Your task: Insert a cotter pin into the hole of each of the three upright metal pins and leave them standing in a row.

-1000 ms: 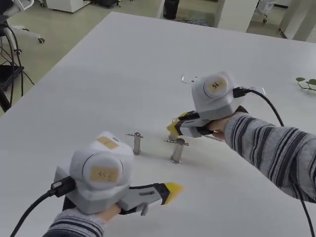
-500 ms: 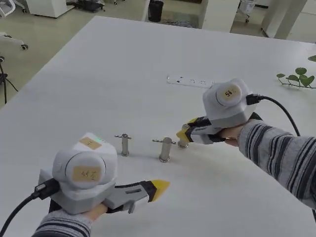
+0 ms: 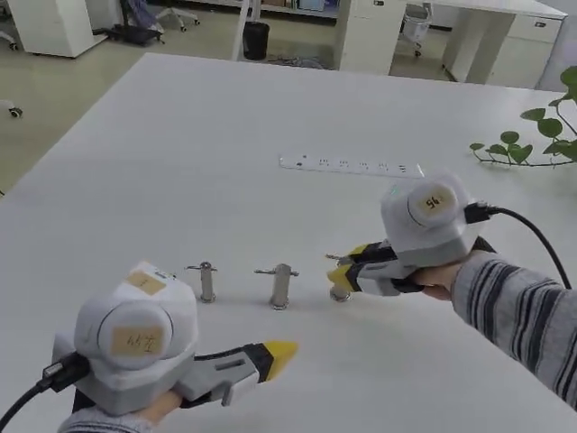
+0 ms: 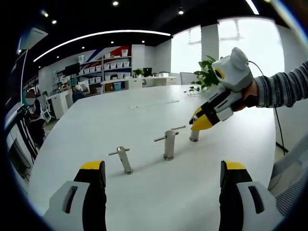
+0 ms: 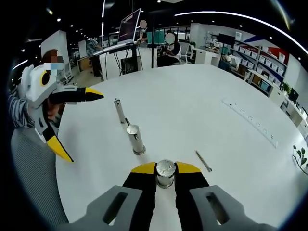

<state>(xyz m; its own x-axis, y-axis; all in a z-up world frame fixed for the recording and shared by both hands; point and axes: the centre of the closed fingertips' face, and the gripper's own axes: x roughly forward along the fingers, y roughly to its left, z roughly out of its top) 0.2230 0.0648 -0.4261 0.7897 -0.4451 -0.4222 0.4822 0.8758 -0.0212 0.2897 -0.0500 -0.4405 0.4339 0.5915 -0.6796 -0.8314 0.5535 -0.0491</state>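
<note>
Three upright metal pins stand in a row on the white table (image 3: 180, 162). The left pin (image 3: 206, 281) and the middle pin (image 3: 280, 287) each carry a cotter pin through the top. My right gripper (image 3: 344, 271) is shut on the third pin (image 5: 165, 173), its yellow jaws touching both sides. A thin cotter pin (image 5: 203, 161) lies just beside it, apart from that pin. My left gripper (image 3: 279, 352) hovers open near the table's front, short of the row, and its fingers (image 4: 94, 192) are spread wide with nothing between them.
A white power strip (image 3: 350, 166) lies further back on the table. A potted plant (image 3: 523, 144) reaches in at the far right edge. Desks, shelves and seated people fill the room behind the table.
My right gripper has carried the third pin rightward, away from the middle pin and into line with the others. The head view has shifted. The left gripper stays open.
</note>
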